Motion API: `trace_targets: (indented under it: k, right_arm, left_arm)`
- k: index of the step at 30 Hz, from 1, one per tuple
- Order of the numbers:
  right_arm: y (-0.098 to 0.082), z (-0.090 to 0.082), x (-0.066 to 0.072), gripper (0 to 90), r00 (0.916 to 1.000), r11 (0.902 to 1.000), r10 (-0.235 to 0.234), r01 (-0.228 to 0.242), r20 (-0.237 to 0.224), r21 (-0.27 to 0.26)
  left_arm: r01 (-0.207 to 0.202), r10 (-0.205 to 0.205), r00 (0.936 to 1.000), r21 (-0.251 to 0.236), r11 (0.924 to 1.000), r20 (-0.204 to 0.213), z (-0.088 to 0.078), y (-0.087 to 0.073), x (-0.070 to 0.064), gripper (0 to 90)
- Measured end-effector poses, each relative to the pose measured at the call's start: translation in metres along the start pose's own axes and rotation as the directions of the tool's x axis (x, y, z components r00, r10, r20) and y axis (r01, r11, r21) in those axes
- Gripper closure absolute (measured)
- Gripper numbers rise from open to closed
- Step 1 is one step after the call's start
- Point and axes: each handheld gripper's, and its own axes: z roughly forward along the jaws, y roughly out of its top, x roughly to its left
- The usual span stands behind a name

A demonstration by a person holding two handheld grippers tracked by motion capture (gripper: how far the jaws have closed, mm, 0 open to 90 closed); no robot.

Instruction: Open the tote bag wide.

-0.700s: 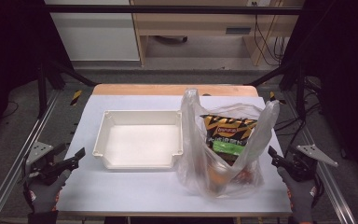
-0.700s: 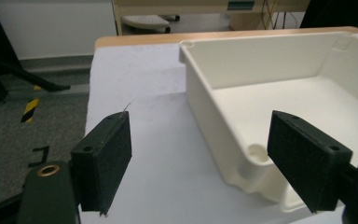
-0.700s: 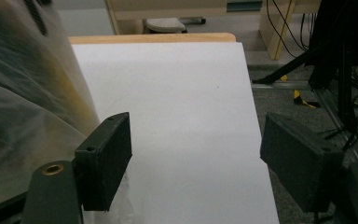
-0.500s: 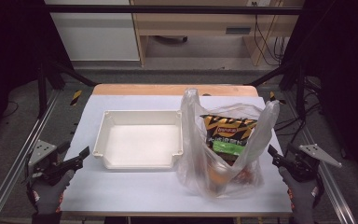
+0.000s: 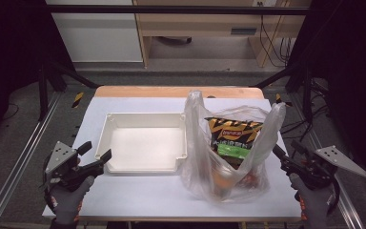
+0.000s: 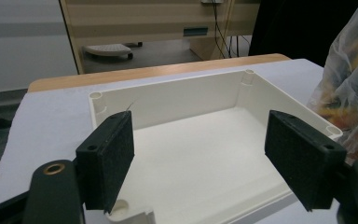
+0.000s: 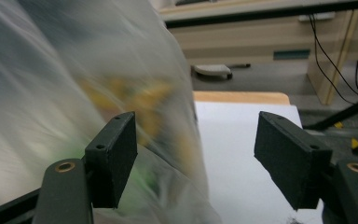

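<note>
From the high view, I had my left claw (image 5: pixel 94 155) at the near left corner of the counter (image 5: pixel 138 198), spread and holding nothing, its tips just beside the near left corner of the white tray (image 5: pixel 143 144). The tray sat bare in the left half of the counter. The clear plastic bag (image 5: pixel 228 148) stood in the right half, touching the tray's right wall, its handles up and a black-and-orange snack packet (image 5: pixel 233 136) showing through, with more goods I could not make out at the bottom. My right claw (image 5: pixel 283 157) sat at the near right edge, spread too, close by the bag's right side.

In the left gripper view, the pads (image 6: pixel 107 158) stood wide apart with the tray (image 6: pixel 200 154) beyond them and nothing between; a bulge of the bag (image 6: pixel 349 88) showed at the right.

In the right gripper view, the jaws were spread, the blurred bag (image 7: pixel 74 93) filling the left side, with its film in front of the left pad (image 7: pixel 114 154); I couldn't tell whether it touched.

I judged this the approach before unpacking the bag into the tray. The next move called for steadying or parting the handles, then reaching in for the packet.
</note>
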Motion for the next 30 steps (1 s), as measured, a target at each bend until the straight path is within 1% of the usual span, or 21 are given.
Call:
trace_targets:
  k: [4, 5, 6, 7, 8, 9, 10, 11, 12, 13, 14, 16, 17, 18, 20, 22, 26, 27, 28, 29, 30]
  right_arm:
    - [0.009, -0.007, 0.009, 30.6, 0.9999, 0.9997, -0.009, 0.009, -0.015, -0.021]
    - [0.016, -0.013, 0.015, 31.0, 0.9987, 0.9989, -0.003, 0.000, -0.050, -0.048]
    - [0.018, -0.015, 0.017, 31.9, 0.9984, 0.9986, 0.000, -0.003, -0.056, -0.052]
    - [0.018, -0.015, 0.017, 31.9, 0.9984, 0.9986, 0.000, -0.003, -0.056, -0.052]
    - [0.022, -0.017, 0.024, 32.2, 0.9967, 0.9980, -0.014, 0.008, -0.080, -0.063]
    - [0.022, -0.017, 0.024, 32.2, 0.9967, 0.9980, -0.014, 0.008, -0.080, -0.063]
    - [0.025, -0.017, 0.032, 31.8, 0.9929, 0.9978, -0.032, 0.025, -0.114, -0.061]
    - [0.026, -0.016, 0.036, 31.8, 0.9906, 0.9979, -0.041, 0.034, -0.131, -0.055]
    - [0.026, -0.015, 0.040, 30.8, 0.9884, 0.9977, -0.051, 0.044, -0.143, -0.051]
    - [0.026, -0.014, 0.044, 30.2, 0.9862, 0.9978, -0.056, 0.050, -0.156, -0.044]
    - [0.026, -0.013, 0.048, 30.1, 0.9845, 0.9975, -0.063, 0.057, -0.164, -0.042]
    - [0.025, -0.008, 0.054, 30.2, 0.9813, 0.9969, -0.077, 0.073, -0.176, -0.029]
    - [0.025, -0.008, 0.054, 30.2, 0.9813, 0.9969, -0.077, 0.073, -0.176, -0.029]
    - [0.023, -0.004, 0.056, 30.6, 0.9811, 0.9966, -0.083, 0.081, -0.175, -0.016]
    - [0.019, 0.006, 0.057, 35.2, 0.9842, 0.9947, -0.099, 0.102, -0.147, 0.013]
    - [0.014, 0.013, 0.056, 42.3, 0.9850, 0.9942, -0.100, 0.104, -0.141, 0.026]
    - [0.006, 0.021, 0.055, 59.0, 0.9871, 0.9937, -0.093, 0.100, -0.131, 0.051]
    - [0.006, 0.021, 0.055, 59.0, 0.9871, 0.9937, -0.093, 0.100, -0.131, 0.051]
    - [0.005, 0.022, 0.054, 65.7, 0.9877, 0.9943, -0.083, 0.091, -0.133, 0.056]
    - [0.005, 0.022, 0.054, 65.7, 0.9877, 0.9943, -0.083, 0.091, -0.133, 0.056]
    - [0.004, 0.024, 0.054, 71.3, 0.9873, 0.9936, -0.084, 0.093, -0.135, 0.063]
  left_arm:
    - [0.004, -0.004, 0.9994, -0.001, 1.0000, 0.036, 0.005, 0.004, -0.009, 23.5]
    - [-0.005, 0.004, 0.9990, 0.002, 1.0000, 0.044, 0.006, 0.006, -0.014, 23.5]
    - [-0.012, 0.013, 0.9982, -0.005, 0.9999, 0.058, 0.008, 0.009, -0.020, 23.6]
    - [-0.012, 0.013, 0.9982, -0.005, 0.9999, 0.058, 0.008, 0.009, -0.020, 23.8]
    - [-0.008, 0.009, 0.9963, -0.016, 0.9998, 0.085, 0.011, 0.015, -0.028, 23.9]
    - [-0.008, 0.009, 0.9963, -0.016, 0.9998, 0.085, 0.011, 0.015, -0.028, 24.1]
    - [-0.013, 0.016, 0.9934, -0.028, 0.9995, 0.114, 0.016, 0.021, -0.039, 24.4]
    - [-0.013, 0.016, 0.9934, -0.028, 0.9995, 0.114, 0.016, 0.021, -0.039, 24.4]
    - [-0.027, 0.032, 0.9892, -0.035, 0.9990, 0.143, 0.022, 0.027, -0.052, 24.4]
    - [-0.027, 0.032, 0.9892, -0.035, 0.9990, 0.143, 0.022, 0.027, -0.052, 24.4]
    - [-0.041, 0.047, 0.9835, -0.039, 0.9984, 0.174, 0.028, 0.032, -0.066, 24.5]
    - [-0.057, 0.064, 0.9768, -0.040, 0.9975, 0.204, 0.035, 0.037, -0.080, 24.5]
    - [-0.057, 0.064, 0.9768, -0.040, 0.9975, 0.204, 0.035, 0.037, -0.080, 24.6]
    - [-0.069, 0.076, 0.9729, -0.042, 0.9967, 0.218, 0.040, 0.040, -0.089, 24.6]
    - [-0.087, 0.096, 0.9645, -0.045, 0.9952, 0.246, 0.048, 0.045, -0.104, 25.0]
    - [-0.102, 0.108, 0.9605, -0.037, 0.9941, 0.257, 0.056, 0.048, -0.114, 25.5]
    - [-0.101, 0.101, 0.9486, -0.017, 0.9947, 0.300, 0.073, 0.051, -0.132, 26.9]
    - [-0.099, 0.097, 0.9449, -0.010, 0.9950, 0.313, 0.078, 0.052, -0.136, 26.9]
    - [-0.094, 0.087, 0.9387, 0.005, 0.9955, 0.333, 0.087, 0.052, -0.143, 27.5]
    - [-0.094, 0.087, 0.9387, 0.005, 0.9955, 0.333, 0.087, 0.052, -0.143, 27.6]
    - [-0.104, 0.093, 0.9368, 0.016, 0.9944, 0.337, 0.094, 0.052, -0.149, 27.8]
